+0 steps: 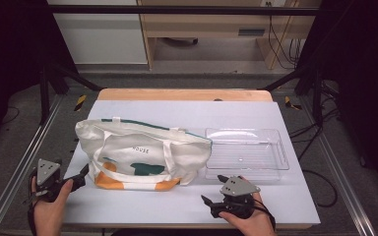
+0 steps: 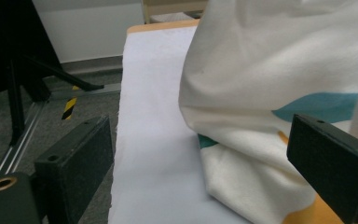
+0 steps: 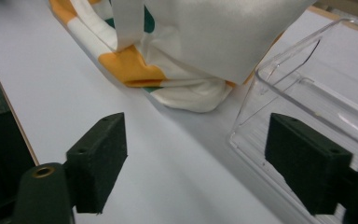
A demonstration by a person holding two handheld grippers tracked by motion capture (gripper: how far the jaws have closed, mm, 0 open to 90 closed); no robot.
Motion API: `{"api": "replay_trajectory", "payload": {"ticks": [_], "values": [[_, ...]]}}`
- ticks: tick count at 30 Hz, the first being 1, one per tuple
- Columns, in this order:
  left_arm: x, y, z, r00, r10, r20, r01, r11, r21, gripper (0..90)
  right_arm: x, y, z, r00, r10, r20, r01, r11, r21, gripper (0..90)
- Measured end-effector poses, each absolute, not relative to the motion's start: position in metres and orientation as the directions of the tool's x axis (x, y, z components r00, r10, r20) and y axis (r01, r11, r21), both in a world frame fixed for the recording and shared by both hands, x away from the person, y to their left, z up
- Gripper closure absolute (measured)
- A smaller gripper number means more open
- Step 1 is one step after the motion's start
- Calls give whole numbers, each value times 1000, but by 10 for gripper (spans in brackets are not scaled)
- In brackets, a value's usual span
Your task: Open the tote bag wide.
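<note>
Table (image 1: 187, 110): pale sheet over a wooden top, bearing two items and flanked by both grippers at its near edge. Bag (image 1: 142, 155): cream cloth tote with teal and orange patches, lying slumped on the left half of the table, its long axis running left to right across the table; straps draped over its near face, its right end touching or overlapping the tray's left wall (which of the two I cannot tell). Tray (image 1: 248, 169): clear plastic, rectangular, empty, just right of the bag. Left gripper (image 1: 78, 178): held at the table's left near corner, jaws wide and holding nothing; in the left gripper view the bag's (image 2: 270, 60) left end lies between and just beyond the jaws, toward the right-hand jaw. Right gripper (image 1: 214, 189): held near the front edge, below the tray's near left corner, jaws likewise wide and holding nothing; in the right gripper view the bag's (image 3: 168, 79) orange-trimmed bottom corner lies ahead and the tray (image 3: 317, 112) toward the right-hand jaw. Judgement: the left gripper is nearer to the bag, whose end fold already faces its jaws, so a short advance would take hold; the right stands apart from both items.
</note>
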State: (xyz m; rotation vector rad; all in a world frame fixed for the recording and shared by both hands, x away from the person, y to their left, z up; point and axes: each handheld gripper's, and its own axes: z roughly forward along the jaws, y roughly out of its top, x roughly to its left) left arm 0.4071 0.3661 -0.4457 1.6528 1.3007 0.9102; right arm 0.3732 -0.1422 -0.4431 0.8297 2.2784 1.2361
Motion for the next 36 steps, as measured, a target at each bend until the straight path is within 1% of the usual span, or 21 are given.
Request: {"api": "replay_trajectory", "payload": {"ticks": [3,6,8,9,11,12,13,14,15,20,21,24,26,27,28,29,30,33,34,35,36], "values": [[404,366,-440,215,975,45,364,-123,923,70,371,-145,-439,-736,673,-68,293,408,865,251],[401,364,-423,253,966,52,340,-139,930,74,370,-150,-427,-729,681,-67,272,378,885,319],[402,362,-416,269,962,54,330,-145,933,76,369,-150,-422,-729,682,-61,270,367,890,333],[403,358,-405,296,953,65,321,-164,933,77,369,-151,-409,-730,680,-71,253,365,896,379],[406,354,-394,331,939,97,318,-208,925,77,369,-151,-398,-731,677,-78,244,366,898,397],[406,354,-394,331,939,97,318,-208,925,77,369,-151,-398,-731,677,-78,244,366,898,397],[410,350,-382,347,930,123,308,-236,922,77,371,-146,-382,-736,671,-92,233,379,896,416],[410,350,-382,347,930,123,308,-236,922,77,371,-146,-382,-736,671,-92,233,379,896,416],[415,347,-369,365,921,138,292,-254,922,77,374,-140,-369,-743,659,-112,217,396,892,436],[424,341,-340,395,905,161,253,-275,927,80,385,-124,-340,-758,637,-140,186,417,890,483],[424,341,-340,395,905,161,253,-275,927,81,388,-120,-334,-761,633,-141,182,417,890,500],[431,334,-324,421,886,192,244,-315,917,86,398,-106,-322,-764,629,-143,176,417,892,516],[433,331,-320,432,879,201,243,-328,913,105,403,-99,-318,-769,623,-142,182,426,886,532],[434,328,-317,441,874,205,239,-334,912,105,410,-88,-312,-782,611,-124,198,432,880,551],[435,325,-314,456,864,211,236,-346,908,105,410,-88,-312,-782,611,-124,198,432,880,551],[438,318,-308,477,848,230,225,-371,901,105,416,-77,-307,-792,598,-125,191,437,879,552],[438,318,-308,477,848,230,225,-371,901,105,416,-77,-307,-792,598,-125,191,437,879,552],[449,312,-300,489,840,235,213,-376,902,109,428,-60,-304,-816,566,-117,187,450,873,534],[455,311,-296,496,837,231,214,-376,902,117,439,-43,-307,-827,551,-113,204,480,853,530],[455,311,-296,496,837,231,214,-376,902,119,439,-43,-307,-827,551,-113,204,480,853,530],[464,308,-292,504,831,235,203,-378,903,128,451,-27,-311,-829,548,-115,216,503,837,523]]}}
